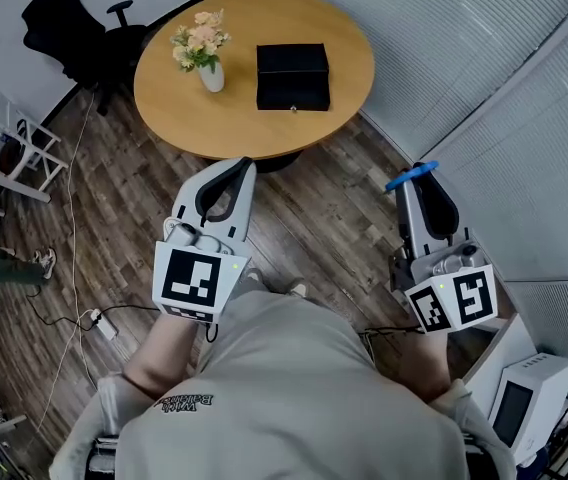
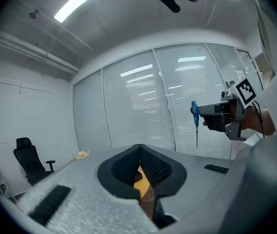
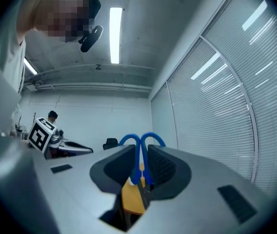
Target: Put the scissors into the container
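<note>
Right gripper view: scissors point(image 3: 129, 140) pinched in right claw point(image 3: 140, 153).

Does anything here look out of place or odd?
Nothing spilled or broken. The one oddity: blue scissors dangle blade-down in mid-air, pinched near their handles by the right gripper, not yet at the black box on the round table.

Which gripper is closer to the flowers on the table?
Left. The left gripper sits just short of the near edge of the table, almost in line with the flowers. The right gripper, holding the scissors, is off to the table's right, farther away.
</note>
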The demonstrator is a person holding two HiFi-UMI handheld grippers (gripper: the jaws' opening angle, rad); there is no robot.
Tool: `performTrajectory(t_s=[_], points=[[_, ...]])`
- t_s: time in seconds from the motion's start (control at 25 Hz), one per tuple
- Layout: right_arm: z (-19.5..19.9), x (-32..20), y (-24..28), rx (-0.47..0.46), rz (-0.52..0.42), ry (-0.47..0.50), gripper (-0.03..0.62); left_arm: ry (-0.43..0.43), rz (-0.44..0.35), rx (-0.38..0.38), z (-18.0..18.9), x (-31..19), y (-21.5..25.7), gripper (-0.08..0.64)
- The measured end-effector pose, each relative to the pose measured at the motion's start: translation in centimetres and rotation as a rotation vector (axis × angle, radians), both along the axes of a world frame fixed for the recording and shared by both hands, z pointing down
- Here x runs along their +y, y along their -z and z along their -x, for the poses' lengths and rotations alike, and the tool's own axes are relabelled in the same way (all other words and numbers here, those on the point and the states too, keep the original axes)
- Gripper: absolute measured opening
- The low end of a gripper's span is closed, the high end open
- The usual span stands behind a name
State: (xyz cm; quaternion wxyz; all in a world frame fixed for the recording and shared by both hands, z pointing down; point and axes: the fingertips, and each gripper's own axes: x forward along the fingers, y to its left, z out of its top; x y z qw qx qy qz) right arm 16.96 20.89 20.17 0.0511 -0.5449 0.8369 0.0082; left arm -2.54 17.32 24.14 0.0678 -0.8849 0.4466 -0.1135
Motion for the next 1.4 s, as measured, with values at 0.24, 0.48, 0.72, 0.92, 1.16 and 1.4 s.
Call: performTrajectory(t_s=[0.24,0.48,0.72,0.92,1.16,1.4], points=[[-0.5,-0.3,-0.4,0.005,-0.004,0.037,0.092,0.02,-0.01,-0.016,-1.0,-0.4,0.0,0.021],[-1.4,-1.2,-1.3,0.0,0.01,0.042,0.092,0.046,0.005,-0.023,-1.3,-0.7,-0.5,0.021],[-1.2,-2.6,-1.9,0.008,0.018,0.061,0.092,0.048,0.014,-0.026,-1.4,-1.8,-1.3,0.021],[-1.1,-4.2,-2.2,0.033,0.024,0.061,0.092,0.033,0.019,-0.017,-1.7,-3.7,-2.0,0.021],[-1.5,-7.3,-2.2,0.032,0.03,0.072,0.092,0.019,0.012,0.004,-2.2,-6.8,-2.4,0.021],[-0.7,-11.2,-2.5,0.054,0.045,0.082,0.092,0.027,0.031,0.003,-1.2,-10.6,-3.0,0.021]])
